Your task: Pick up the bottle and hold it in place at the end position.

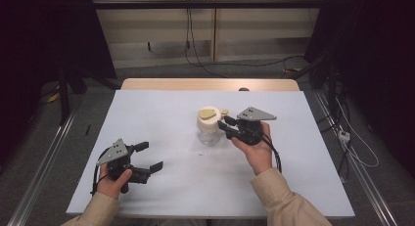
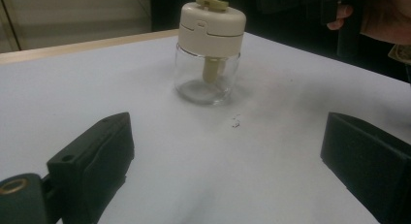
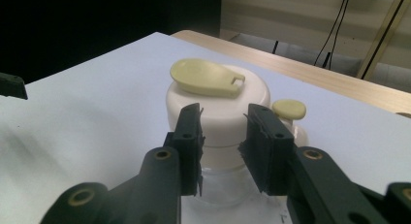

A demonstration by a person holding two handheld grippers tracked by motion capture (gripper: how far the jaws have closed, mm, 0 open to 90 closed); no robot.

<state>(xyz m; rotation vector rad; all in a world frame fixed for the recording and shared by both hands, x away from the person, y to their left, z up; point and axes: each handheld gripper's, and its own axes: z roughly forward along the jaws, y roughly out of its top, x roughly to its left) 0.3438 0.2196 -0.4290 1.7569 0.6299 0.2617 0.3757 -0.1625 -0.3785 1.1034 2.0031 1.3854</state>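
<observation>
R tongs (image 3: 223, 146) near-closed just short of jar (image 1: 210, 130) lid, frame ctr; L tongs (image 1: 147, 157) apart, idle; next: re-seat grip.

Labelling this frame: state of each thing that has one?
jar: upright on the table, looks empty
lid: on the jar
left gripper: open, nothing between the jaws
right gripper: jaws at the lid's near side; contact unclear
</observation>
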